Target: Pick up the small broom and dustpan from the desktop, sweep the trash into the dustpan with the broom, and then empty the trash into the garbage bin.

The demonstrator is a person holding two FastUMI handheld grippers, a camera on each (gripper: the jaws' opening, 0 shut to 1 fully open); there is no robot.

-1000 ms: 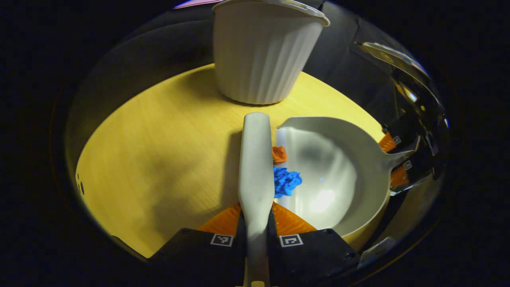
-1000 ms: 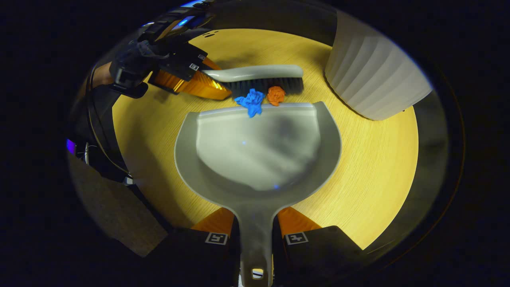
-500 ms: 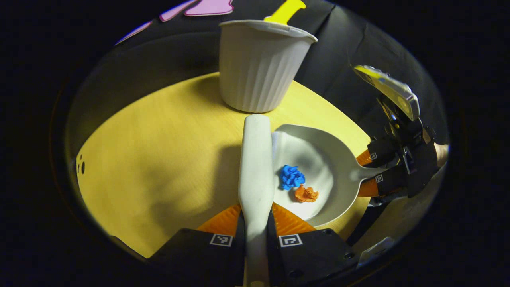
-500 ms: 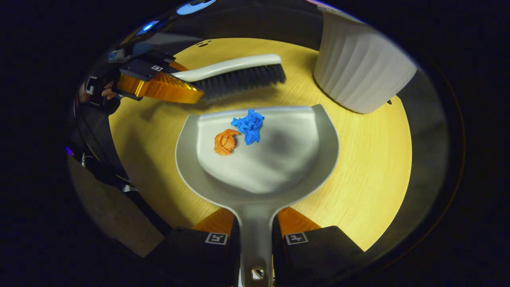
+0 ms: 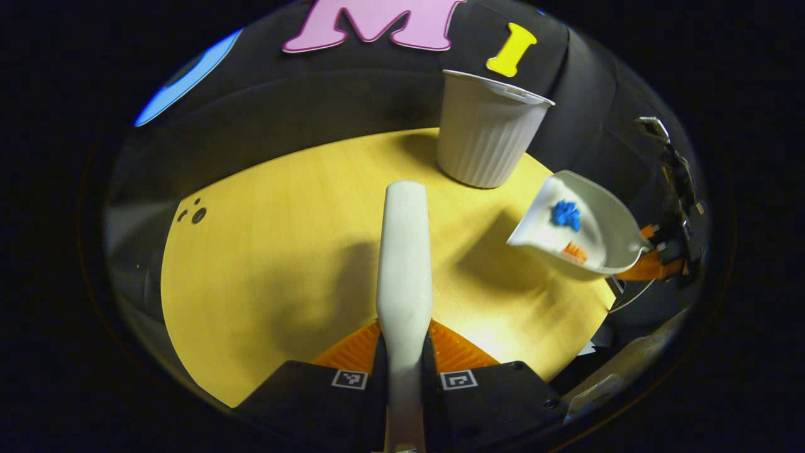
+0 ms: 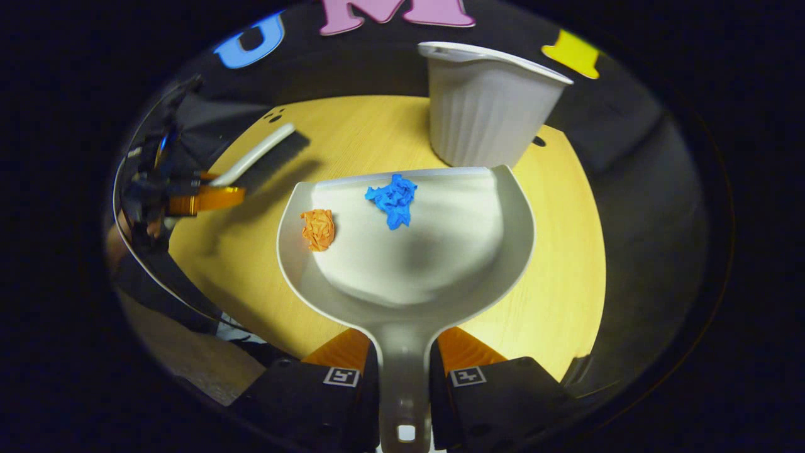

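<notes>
In the right gripper view, the right gripper (image 6: 404, 371) at the bottom centre has its fingers pressed on the dustpan (image 6: 453, 251) handle, the pan lifted off the wooden surface (image 6: 566, 283) with a blue paper wad (image 6: 392, 198) and an orange wad (image 6: 318, 228) inside, its front lip close below the white ribbed garbage bin (image 6: 487, 113) at upper centre. In the left gripper view, the left gripper (image 5: 404, 371) at bottom centre clamps the broom (image 5: 404, 264) handle, the dustpan raised at right.
</notes>
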